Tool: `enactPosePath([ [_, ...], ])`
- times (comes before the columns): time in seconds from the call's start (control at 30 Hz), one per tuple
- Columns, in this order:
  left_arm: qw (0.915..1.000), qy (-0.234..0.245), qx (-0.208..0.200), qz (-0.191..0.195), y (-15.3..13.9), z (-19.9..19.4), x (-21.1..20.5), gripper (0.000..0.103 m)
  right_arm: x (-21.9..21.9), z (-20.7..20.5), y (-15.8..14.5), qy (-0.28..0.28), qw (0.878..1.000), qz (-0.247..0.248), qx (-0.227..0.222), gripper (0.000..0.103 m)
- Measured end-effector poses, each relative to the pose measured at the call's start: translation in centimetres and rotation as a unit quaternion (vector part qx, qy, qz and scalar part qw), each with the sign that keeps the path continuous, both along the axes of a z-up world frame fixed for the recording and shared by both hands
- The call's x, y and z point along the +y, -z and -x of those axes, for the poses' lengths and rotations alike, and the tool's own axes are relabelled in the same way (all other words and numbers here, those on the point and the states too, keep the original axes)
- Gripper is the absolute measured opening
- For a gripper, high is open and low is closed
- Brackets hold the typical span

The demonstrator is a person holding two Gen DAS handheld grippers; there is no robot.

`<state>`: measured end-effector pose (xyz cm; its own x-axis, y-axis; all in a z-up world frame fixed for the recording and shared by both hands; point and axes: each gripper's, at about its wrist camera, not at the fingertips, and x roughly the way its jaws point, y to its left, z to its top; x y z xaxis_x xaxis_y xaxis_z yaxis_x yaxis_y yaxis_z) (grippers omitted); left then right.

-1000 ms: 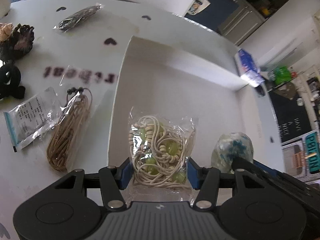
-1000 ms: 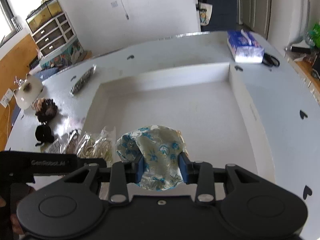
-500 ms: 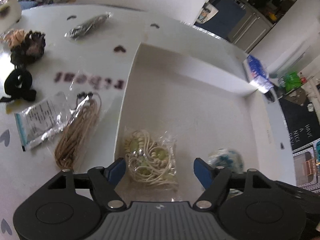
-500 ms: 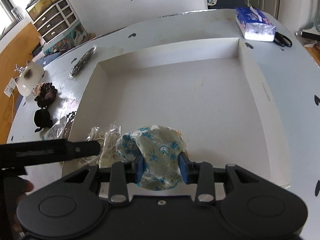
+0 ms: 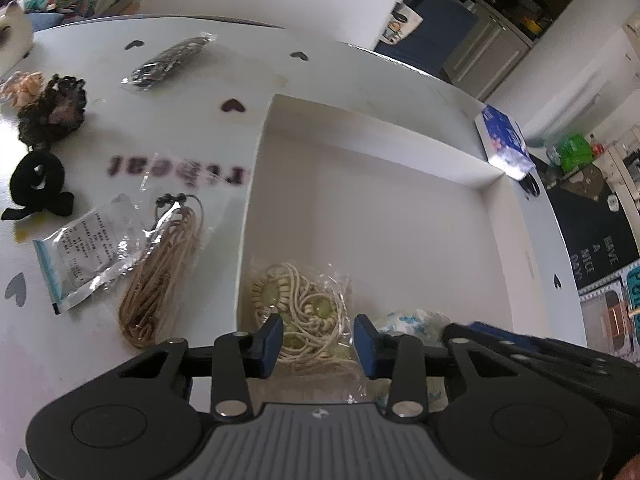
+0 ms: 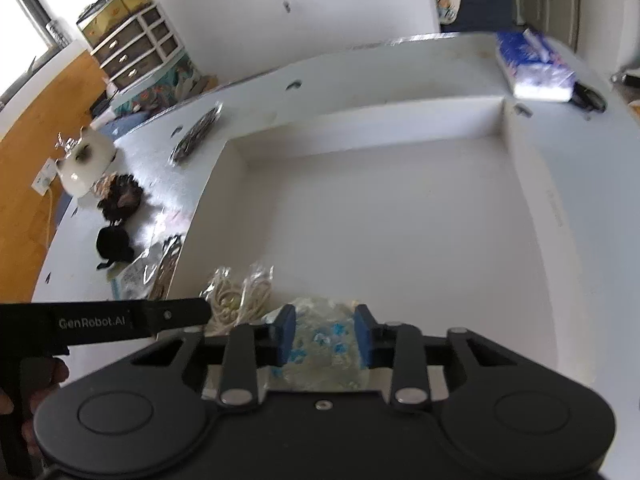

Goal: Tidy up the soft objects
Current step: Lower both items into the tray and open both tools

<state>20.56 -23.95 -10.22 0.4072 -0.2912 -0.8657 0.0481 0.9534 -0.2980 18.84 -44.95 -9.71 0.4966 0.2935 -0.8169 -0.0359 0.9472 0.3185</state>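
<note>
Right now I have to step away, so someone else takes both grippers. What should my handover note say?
Left gripper: open, jaws have just been closing, over the cream cord bag, not gripping it.
Right gripper: shut on the floral bundle, has just tightened, low over the white box.
Done: cream cord bag lies in the box.
Left: release the bundle; then tan cord bag, label packet, black scrunchie, frilly scrunchie, dark packet, all on the table.
</note>
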Motion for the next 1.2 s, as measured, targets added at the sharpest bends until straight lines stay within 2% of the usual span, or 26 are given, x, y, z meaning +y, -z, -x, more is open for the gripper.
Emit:
enactPosePath([
  [0.13, 0.9997, 0.021, 0.012, -0.007, 0.6, -0.1, -0.6, 0.04, 1.1, -0.5, 2.1, -0.019, 0.999, 0.031, 0.033, 0.032],
  [0.37, 0.9986, 0.03, 0.035, -0.028, 1.8, -0.4, -1.0, 0.04, 1.5, -0.4, 2.8, -0.034, 0.998, 0.039, 0.026, 0.032],
  [0.5, 0.9988, 0.036, 0.015, -0.03, 1.0, -0.1, -1.2, 0.041, 0.6, 0.1, 2.1, -0.016, 0.999, 0.026, 0.014, 0.033],
  [0.67, 0.9984, 0.042, -0.008, -0.037, -0.3, 0.3, -1.5, 0.043, -0.7, 1.0, 0.3, -0.001, 1.0, 0.026, -0.016, 0.04],
  [0.87, 0.998, 0.041, -0.025, -0.042, -1.3, 0.9, -1.4, 0.059, -1.6, 2.0, -0.7, 0.005, 0.999, 0.029, -0.029, 0.053],
  [1.03, 0.9976, 0.036, -0.036, -0.047, -1.8, 1.5, -1.3, 0.085, -2.0, 2.9, -1.6, 0.012, 0.998, 0.043, -0.045, 0.067],
  [1.13, 0.9972, 0.033, -0.046, -0.049, -2.1, 2.1, -1.1, 0.096, -2.1, 3.4, -2.1, 0.015, 0.997, 0.051, -0.056, 0.077],
  [1.2, 0.9971, 0.029, -0.053, -0.047, -2.2, 2.4, -0.8, 0.098, -2.2, 3.8, -2.5, 0.015, 0.996, 0.059, -0.062, 0.08],
])
